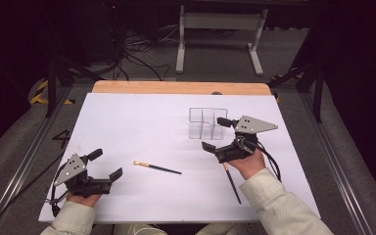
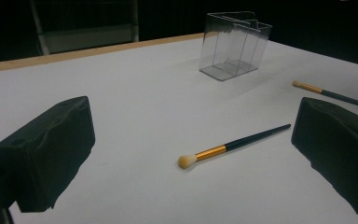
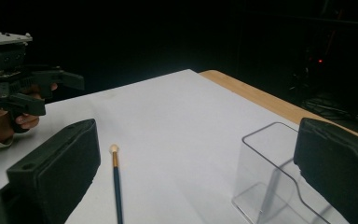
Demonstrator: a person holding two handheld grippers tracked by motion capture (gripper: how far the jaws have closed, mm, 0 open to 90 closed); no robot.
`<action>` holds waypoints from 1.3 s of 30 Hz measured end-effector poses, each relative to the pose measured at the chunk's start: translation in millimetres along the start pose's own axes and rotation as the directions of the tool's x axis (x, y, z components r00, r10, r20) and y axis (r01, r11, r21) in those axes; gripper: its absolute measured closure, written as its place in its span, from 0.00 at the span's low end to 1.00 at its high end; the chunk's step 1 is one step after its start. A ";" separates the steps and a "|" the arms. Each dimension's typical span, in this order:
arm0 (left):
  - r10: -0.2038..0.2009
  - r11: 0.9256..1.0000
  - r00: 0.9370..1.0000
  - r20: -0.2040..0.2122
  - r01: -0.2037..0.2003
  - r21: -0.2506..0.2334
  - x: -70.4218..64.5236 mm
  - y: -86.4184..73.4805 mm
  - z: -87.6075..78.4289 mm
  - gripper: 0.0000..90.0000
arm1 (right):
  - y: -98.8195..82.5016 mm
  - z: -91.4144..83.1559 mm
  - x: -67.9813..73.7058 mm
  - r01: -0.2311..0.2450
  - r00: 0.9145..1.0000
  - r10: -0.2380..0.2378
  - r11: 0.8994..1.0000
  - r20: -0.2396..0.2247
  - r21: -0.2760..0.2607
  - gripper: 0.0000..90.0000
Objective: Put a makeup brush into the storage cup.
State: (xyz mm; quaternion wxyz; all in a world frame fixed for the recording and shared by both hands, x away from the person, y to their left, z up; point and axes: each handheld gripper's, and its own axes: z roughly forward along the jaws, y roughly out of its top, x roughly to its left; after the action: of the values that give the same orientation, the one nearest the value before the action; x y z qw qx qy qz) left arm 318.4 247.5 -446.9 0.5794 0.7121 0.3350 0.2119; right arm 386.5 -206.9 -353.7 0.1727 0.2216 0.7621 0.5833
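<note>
Brushes I can count: two, one brush [image 1: 157, 168] in the middle and another brush [image 1: 232, 183] by my right wrist.
Clear boxes: one box [image 1: 207, 123].
Tables: one table [image 1: 127, 122].

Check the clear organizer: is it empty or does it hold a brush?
Empty. The clear organizer stands upright with bare compartments; both brushes lie on the table.

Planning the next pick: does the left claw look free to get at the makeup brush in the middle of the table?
Probably yes: the left claw stands open, and the makeup brush lies apart on bare white table with nothing between them.
</note>
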 end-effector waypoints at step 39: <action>-0.003 1.000 1.000 0.000 0.003 0.005 2.2 -2.3 -3.0 0.00 | 32.9 112.9 42.0 0.134 0.984 -0.070 0.900 -0.166 0.415 0.23</action>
State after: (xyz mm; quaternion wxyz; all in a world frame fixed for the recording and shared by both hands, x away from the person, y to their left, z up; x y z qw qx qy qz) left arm 317.4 251.4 -448.7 0.5780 0.7131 0.3364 0.2103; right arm 414.6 -85.3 -351.5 0.0944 0.1700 0.8918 0.4085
